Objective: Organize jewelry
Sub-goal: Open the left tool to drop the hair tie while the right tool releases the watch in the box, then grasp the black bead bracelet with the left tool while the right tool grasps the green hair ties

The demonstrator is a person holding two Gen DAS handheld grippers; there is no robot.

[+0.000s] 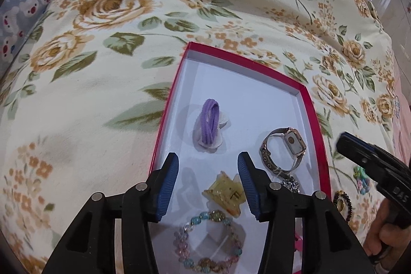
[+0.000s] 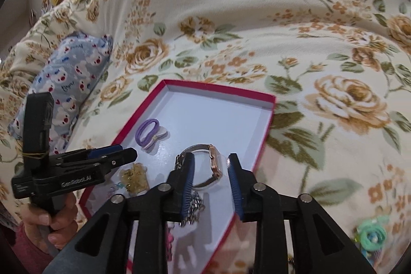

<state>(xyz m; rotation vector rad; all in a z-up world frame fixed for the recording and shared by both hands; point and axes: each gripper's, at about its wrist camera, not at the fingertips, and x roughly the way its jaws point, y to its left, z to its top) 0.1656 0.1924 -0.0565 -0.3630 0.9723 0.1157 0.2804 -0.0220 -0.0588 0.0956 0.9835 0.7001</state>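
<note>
Left wrist view, box: the red box (image 1: 314, 120) lies on the floral bedspread (image 1: 90, 94), its white floor already holding several pieces.
Left wrist view, contents: purple hair tie (image 1: 209, 122) in the middle; watch (image 1: 282, 148) to the right; amber hair claw (image 1: 226, 195) and beaded bracelet (image 1: 208, 240) at the near end.
Left wrist view, tool: the left gripper (image 1: 208, 179) hangs over the near end with jaws wide apart, holding nothing; the claw sits just beyond and between them.
Left wrist view, outside the box: a dark round brooch (image 1: 343, 204) and a green flower piece (image 1: 361, 179) lie on the bedspread to the right, near the other tool.
Right wrist view, tool: the right gripper (image 2: 210, 171) is spread open astride the watch (image 2: 205, 163), seemingly touching nothing.
Right wrist view, handling: the watch looks light, its case hard and slick, its face probably scratchable; I'd pinch the strap. A rhinestone chain (image 2: 192, 209) below is limp and would dangle.
Right wrist view, remaining: the green flower piece (image 2: 372, 235) waits on the bedspread at near right; small, soft-looking, best pinched across its middle.
</note>
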